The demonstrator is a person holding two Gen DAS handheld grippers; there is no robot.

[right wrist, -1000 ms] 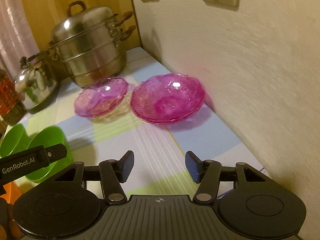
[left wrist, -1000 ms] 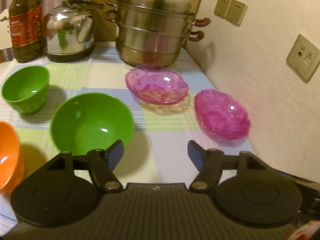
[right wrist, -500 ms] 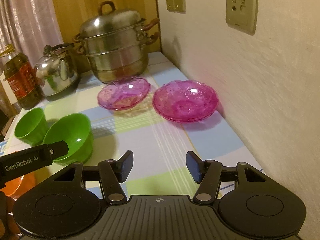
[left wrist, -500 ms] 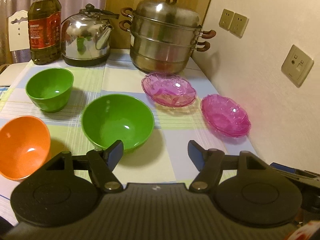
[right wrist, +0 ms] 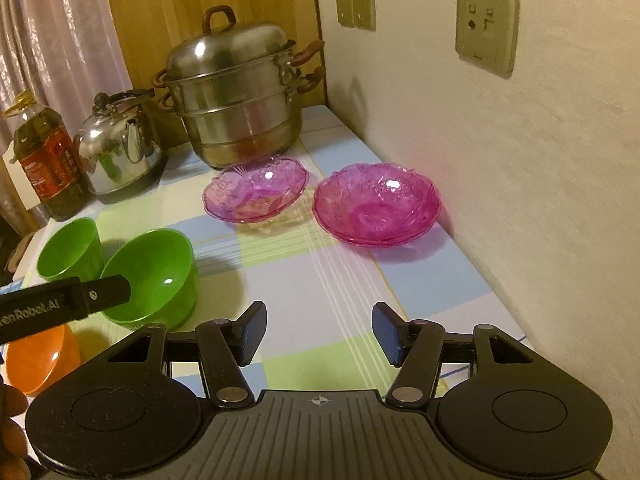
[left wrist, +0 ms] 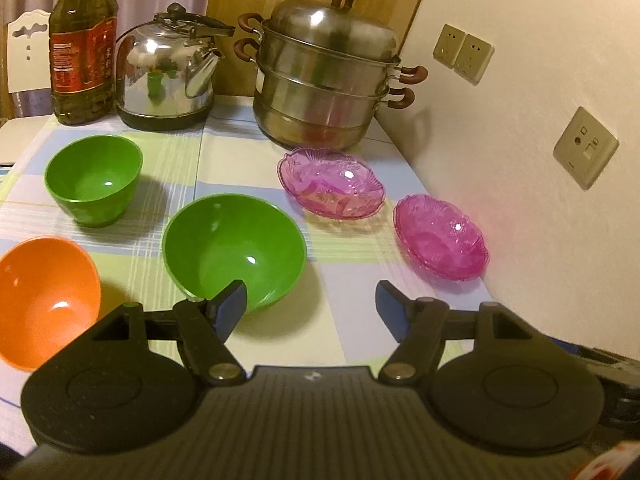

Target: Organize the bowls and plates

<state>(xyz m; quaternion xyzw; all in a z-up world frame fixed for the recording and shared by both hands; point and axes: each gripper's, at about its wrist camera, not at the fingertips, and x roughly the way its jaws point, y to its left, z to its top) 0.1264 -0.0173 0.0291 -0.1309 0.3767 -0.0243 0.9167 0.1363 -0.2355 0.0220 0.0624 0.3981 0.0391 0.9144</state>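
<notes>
On the checked tablecloth stand a wide green bowl (left wrist: 234,248), a smaller deep green bowl (left wrist: 94,178) and an orange bowl (left wrist: 44,300). A clear purple dish (left wrist: 332,184) and a stack of pink dishes (left wrist: 440,236) lie near the wall. My left gripper (left wrist: 312,306) is open and empty, above the table just in front of the wide green bowl. My right gripper (right wrist: 318,332) is open and empty, well short of the pink dishes (right wrist: 376,204) and the purple dish (right wrist: 256,188). The wide green bowl (right wrist: 154,276) shows at its left.
A steel steamer pot (left wrist: 326,76), a kettle (left wrist: 168,76) and an oil bottle (left wrist: 82,48) stand along the back. The wall (left wrist: 540,140) with sockets runs along the right edge. The left gripper's finger (right wrist: 68,304) crosses the right view's left side.
Both grippers have pulled back and risen, so more of the table shows. The orange bowl has come fully into the left view. No dish has moved.
</notes>
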